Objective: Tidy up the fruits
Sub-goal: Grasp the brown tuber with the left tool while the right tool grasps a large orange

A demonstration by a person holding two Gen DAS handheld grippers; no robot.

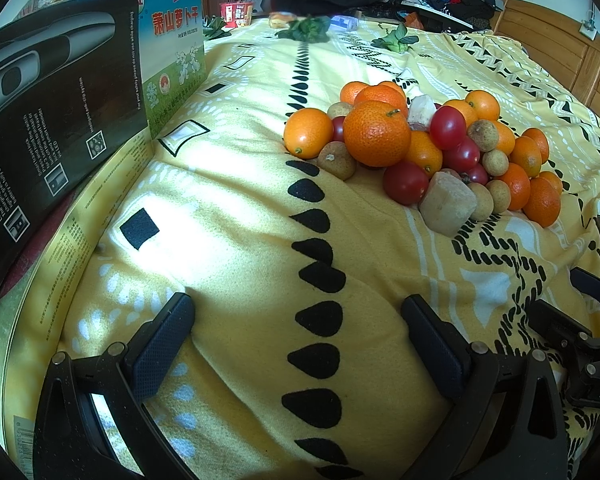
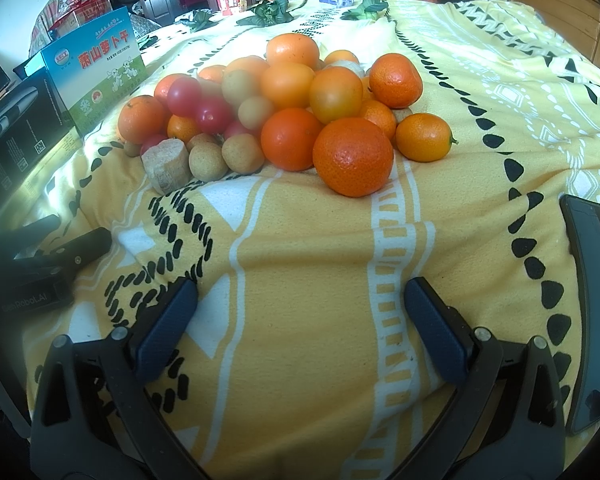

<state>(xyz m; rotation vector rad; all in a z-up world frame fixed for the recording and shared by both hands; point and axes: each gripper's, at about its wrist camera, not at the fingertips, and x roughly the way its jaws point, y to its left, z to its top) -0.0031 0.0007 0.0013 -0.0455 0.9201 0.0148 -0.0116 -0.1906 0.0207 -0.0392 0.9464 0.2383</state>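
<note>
A pile of fruit lies on a yellow patterned blanket (image 1: 240, 240): oranges (image 1: 376, 138), red cherry tomatoes (image 1: 447, 127), small tan longans (image 1: 337, 160) and a beige chunk (image 1: 448, 203). In the right wrist view the same pile shows with a big orange (image 2: 353, 156) at the front, tomatoes (image 2: 212, 114), longans (image 2: 244, 153) and the beige chunk (image 2: 167, 165). My left gripper (image 1: 298, 312) is open and empty, well short of the pile. My right gripper (image 2: 300, 294) is open and empty, also short of it.
A black box (image 1: 56, 112) and a blue-green carton (image 1: 174, 52) stand at the left, over a gold round tin (image 1: 60, 248). Leafy greens (image 1: 306, 28) and a red cup (image 1: 236, 14) lie far back. A black phone (image 2: 592, 280) lies at the right. Wooden headboard (image 1: 560, 52).
</note>
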